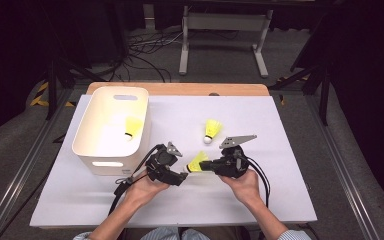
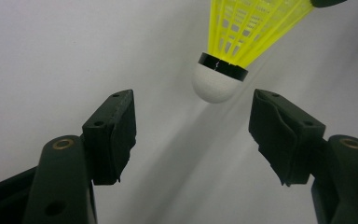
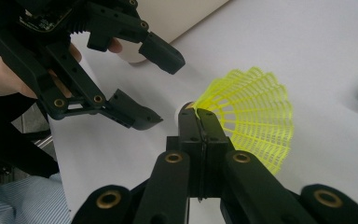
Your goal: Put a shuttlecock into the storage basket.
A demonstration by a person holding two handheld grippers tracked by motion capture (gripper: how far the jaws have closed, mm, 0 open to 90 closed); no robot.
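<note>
Now: Passing the Shuttlecock Across

Carefully bring the left gripper (image 1: 180, 179) forward so its spread jaws straddle the white cork, then close before the right gripper (image 1: 209, 167) lets go. That right gripper pinches the yellow shuttlecock (image 1: 197, 162) by its skirt. From the left gripper's camera the cork hangs at about one o'clock, just beyond the jaw tips, untouched.

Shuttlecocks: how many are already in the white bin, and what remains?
Done: one shuttlecock lies in the white bin. In hand: the right gripper pinches a second shuttlecock by its skirt, offering it to the open left gripper. Left: a third shuttlecock on the table.
</note>
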